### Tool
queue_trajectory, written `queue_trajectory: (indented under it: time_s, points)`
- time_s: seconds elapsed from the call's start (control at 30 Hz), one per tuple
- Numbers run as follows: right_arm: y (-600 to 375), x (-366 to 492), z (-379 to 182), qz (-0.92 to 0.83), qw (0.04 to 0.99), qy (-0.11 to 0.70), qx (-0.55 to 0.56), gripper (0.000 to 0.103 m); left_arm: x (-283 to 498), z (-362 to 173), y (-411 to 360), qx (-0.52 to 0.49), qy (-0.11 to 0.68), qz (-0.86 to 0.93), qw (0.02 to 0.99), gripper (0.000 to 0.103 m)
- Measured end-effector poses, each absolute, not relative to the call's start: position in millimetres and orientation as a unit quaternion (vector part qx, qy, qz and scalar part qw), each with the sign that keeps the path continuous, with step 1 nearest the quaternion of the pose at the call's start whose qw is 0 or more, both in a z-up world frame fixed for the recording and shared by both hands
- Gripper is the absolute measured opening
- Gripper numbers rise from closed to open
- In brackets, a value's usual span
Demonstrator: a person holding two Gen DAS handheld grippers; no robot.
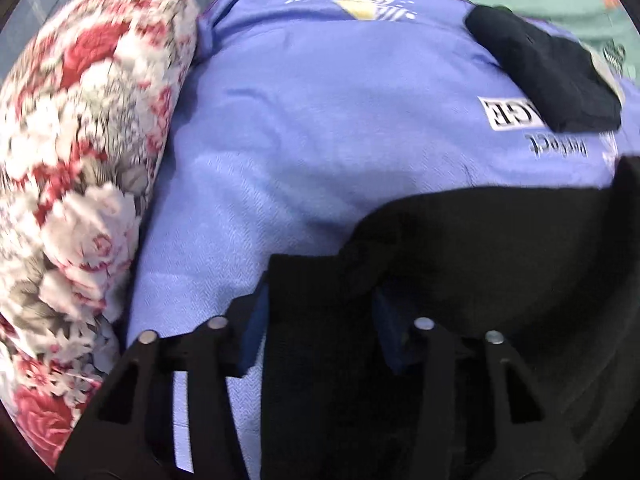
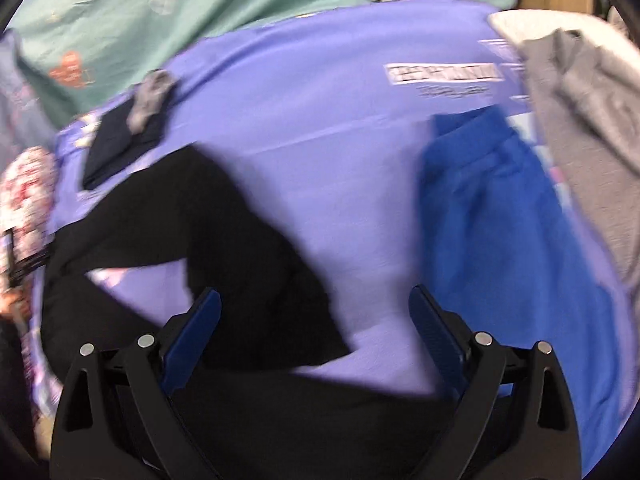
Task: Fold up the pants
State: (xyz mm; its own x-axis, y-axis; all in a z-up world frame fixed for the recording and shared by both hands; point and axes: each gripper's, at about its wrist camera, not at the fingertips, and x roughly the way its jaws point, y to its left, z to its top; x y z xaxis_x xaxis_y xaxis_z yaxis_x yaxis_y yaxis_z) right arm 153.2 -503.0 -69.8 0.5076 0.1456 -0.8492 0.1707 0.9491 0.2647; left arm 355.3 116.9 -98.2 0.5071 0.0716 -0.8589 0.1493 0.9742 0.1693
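Black pants [image 1: 480, 240] lie crumpled on a purple sheet [image 1: 320, 120]. My left gripper [image 1: 320, 320] points down at their near edge. A thick band of the black cloth fills the gap between its blue pads [image 1: 254, 332], which touch the cloth on both sides. In the right wrist view the same pants [image 2: 200, 220] spread from the left to the bottom in a bent shape. My right gripper [image 2: 316, 304] hangs open above them, and only loose cloth and bare sheet show between its fingers. That view is blurred.
A floral pillow [image 1: 72, 160] lies along the sheet's left side. A small folded dark garment [image 1: 544, 76] rests further back on the sheet. A bright blue garment [image 2: 500, 220] and a grey one [image 2: 580, 100] lie to the right. Green bedding [image 2: 200, 0] lies beyond.
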Motion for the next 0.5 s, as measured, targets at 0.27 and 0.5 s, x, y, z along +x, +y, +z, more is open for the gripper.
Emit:
queue_trajectory:
  time_s: [0.27, 0.5]
  points:
    - [-469.3, 119.6, -46.1, 0.045, 0.886, 0.440, 0.142, 0.095, 359.7, -98.8, 124.3, 0.088, 0.499, -0.013, 0.862, 0.045]
    - [-419.9, 147.8, -70.1, 0.000, 0.884, 0.468, -0.024, 0.095, 354.8, -99.6, 123.5, 0.072, 0.498, 0.000, 0.864, 0.046]
